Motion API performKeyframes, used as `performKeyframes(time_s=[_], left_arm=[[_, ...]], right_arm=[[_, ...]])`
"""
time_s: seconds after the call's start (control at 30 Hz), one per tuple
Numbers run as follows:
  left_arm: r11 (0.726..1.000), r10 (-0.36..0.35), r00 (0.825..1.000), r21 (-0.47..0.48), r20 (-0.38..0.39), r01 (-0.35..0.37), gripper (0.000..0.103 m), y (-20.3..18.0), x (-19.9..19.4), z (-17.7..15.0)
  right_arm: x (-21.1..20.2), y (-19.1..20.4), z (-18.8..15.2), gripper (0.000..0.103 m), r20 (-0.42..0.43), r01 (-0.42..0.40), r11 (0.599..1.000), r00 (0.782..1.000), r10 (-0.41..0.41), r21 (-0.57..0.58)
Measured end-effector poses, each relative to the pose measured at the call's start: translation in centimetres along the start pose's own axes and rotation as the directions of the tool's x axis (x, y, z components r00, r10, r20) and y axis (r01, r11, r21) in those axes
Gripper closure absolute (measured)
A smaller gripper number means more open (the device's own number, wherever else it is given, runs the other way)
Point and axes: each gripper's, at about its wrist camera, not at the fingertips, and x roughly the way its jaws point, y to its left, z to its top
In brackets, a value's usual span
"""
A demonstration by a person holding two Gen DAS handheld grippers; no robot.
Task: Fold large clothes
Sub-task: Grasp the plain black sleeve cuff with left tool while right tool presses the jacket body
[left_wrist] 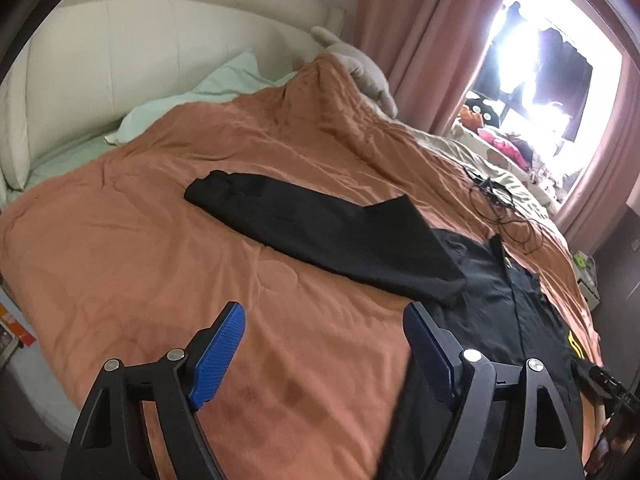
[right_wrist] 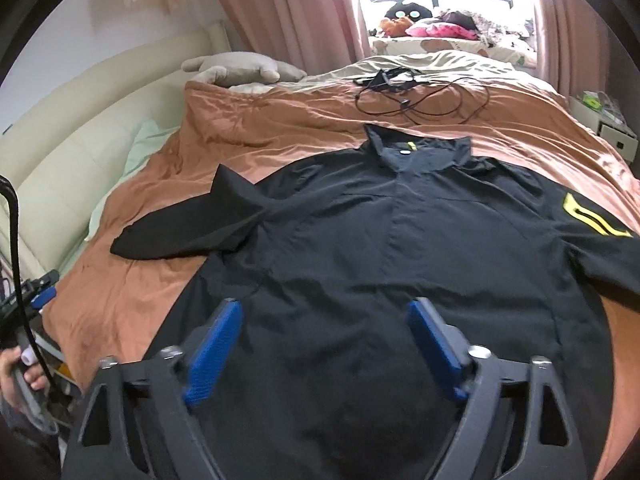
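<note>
Both tongs stand wide with nothing between the blue pads. Left tongs [left_wrist: 324, 348] hover over the orange quilt [left_wrist: 160, 216], their right pad at the black shirt [right_wrist: 360, 240] edge. Right tongs [right_wrist: 326, 346] hang above the shirt's lower body; the hem is hidden beneath them. Shirt lies flat, front up, collar at 12 o'clock in the right view, one sleeve [left_wrist: 312, 224] stretched toward 9 o'clock, the other cut off at 3 o'clock. Black cables [right_wrist: 408, 96] lie beyond the collar. Window [left_wrist: 548, 68] glare washes out detail. Hand [right_wrist: 20, 372] shows partly at 8 o'clock
</note>
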Motion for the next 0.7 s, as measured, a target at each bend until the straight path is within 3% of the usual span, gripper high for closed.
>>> performKeyframes(time_s=[0.1,0.33,0.4,0.6,0.7], left_arm=[[1.0,0.002,0.999,-0.026,-0.032,-0.003,0.033,1.6,2.9,1.6],[0.982,0.008,0.997,-0.187,-0.074,-0.022,0.034,5.7,9.5,4.5],[0.977,0.007,0.996,-0.212,-0.085,-0.025,0.038,6.3,11.2,5.2],[0.966,0.053,0.987,-0.241,-0.153,-0.089,0.043,8.0,16.7,6.6],[0.953,0.058,0.98,-0.28,-0.192,-0.112,0.043,9.1,19.5,6.8]], right_arm=[[2.8,1.0,1.3,0.028,-0.022,0.014,1.0,1.0,-0.014,-0.016],[8.5,2.5,3.1,0.03,-0.064,-0.014,1.0,0.998,0.015,0.022],[10.3,3.1,3.4,0.03,-0.085,-0.022,0.999,0.996,0.025,0.037],[14.7,4.2,4.3,0.049,-0.122,-0.048,0.996,0.991,0.056,0.071],[16.7,4.3,4.6,0.053,-0.138,-0.039,0.994,0.989,0.053,0.103]])
